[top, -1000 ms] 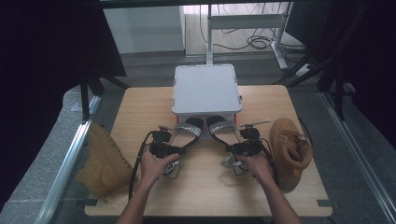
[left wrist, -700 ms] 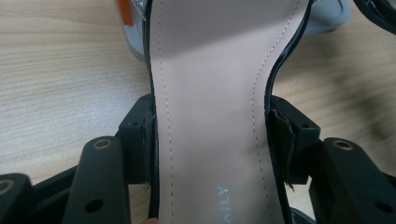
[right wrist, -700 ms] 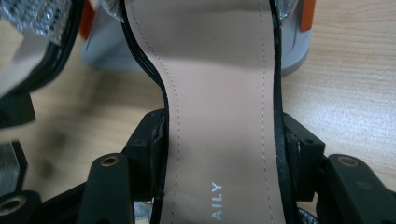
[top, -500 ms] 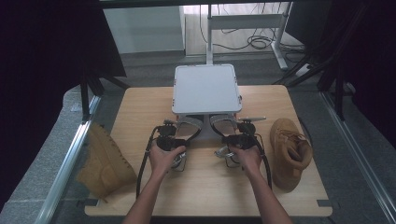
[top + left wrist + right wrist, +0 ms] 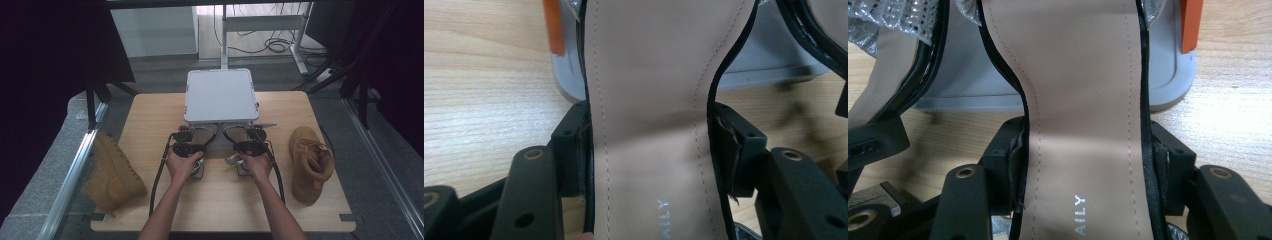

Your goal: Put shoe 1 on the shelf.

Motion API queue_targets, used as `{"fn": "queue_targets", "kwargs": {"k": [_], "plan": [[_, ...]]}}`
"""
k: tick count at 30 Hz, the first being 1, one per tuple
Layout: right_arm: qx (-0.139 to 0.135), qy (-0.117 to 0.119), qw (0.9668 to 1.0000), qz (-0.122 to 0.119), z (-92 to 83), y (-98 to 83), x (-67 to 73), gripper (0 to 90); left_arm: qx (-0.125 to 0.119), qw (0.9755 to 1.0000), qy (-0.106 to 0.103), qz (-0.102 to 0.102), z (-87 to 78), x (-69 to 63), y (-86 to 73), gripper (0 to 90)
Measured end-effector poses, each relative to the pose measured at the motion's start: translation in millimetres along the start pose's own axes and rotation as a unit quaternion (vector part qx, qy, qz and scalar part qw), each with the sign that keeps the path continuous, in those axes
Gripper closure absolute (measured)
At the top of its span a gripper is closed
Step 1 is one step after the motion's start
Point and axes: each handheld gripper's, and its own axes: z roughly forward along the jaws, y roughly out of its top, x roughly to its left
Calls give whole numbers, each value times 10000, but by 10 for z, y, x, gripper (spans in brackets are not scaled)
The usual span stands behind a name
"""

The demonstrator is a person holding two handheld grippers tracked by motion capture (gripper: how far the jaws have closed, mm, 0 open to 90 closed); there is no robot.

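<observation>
Two sandals, one per gripper. The left sandal (image 5: 649, 125) sits with its tan insole running straight up between the jaws in the left gripper view, and both pads press against its black edges at the narrow waist, so it is pinched, not loose. That is the slimmest, stiffest part of the sole, likely chosen because it fits the jaws and keeps the shoe level. The right sandal (image 5: 1088, 125) is caught the same way at its waist by the right gripper (image 5: 248, 146), with a silver sparkly strap (image 5: 898, 20) showing at the upper left of the right gripper view.

From above, both sandals point their toes at the grey box (image 5: 221, 95) at the far middle of the wooden table (image 5: 150, 120), toe ends right against its near edge or just under it; I cannot tell which. The left gripper (image 5: 188, 148) holds its shoe side by side with the other, as a pair.

Further out, a tan boot (image 5: 310, 162) lies on the table's right side, and a second boot (image 5: 112, 172) leans off the left edge.

Against a second ago, both hands have drawn back toward the person and closer together, taking the sandals along; the box and boots have not stirred.
</observation>
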Motion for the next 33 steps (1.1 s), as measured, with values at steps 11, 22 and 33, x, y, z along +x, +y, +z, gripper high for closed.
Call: {"fn": "queue_targets", "kwargs": {"k": [11, 22, 33], "plan": [[83, -142, 9999, 41, 122, 2, 24, 426, 25, 9997, 224, -36, 139, -59, 14, 416], [52, -160, 9998, -84, 139, -10, 53, 323, -24, 9997, -20, -241, 130, -33, 9, 259], [-381, -70, 9991, -185, -98, 31, 17, 249, -368, 9990, -204, -137, -109, 12, -9, 229]]}}
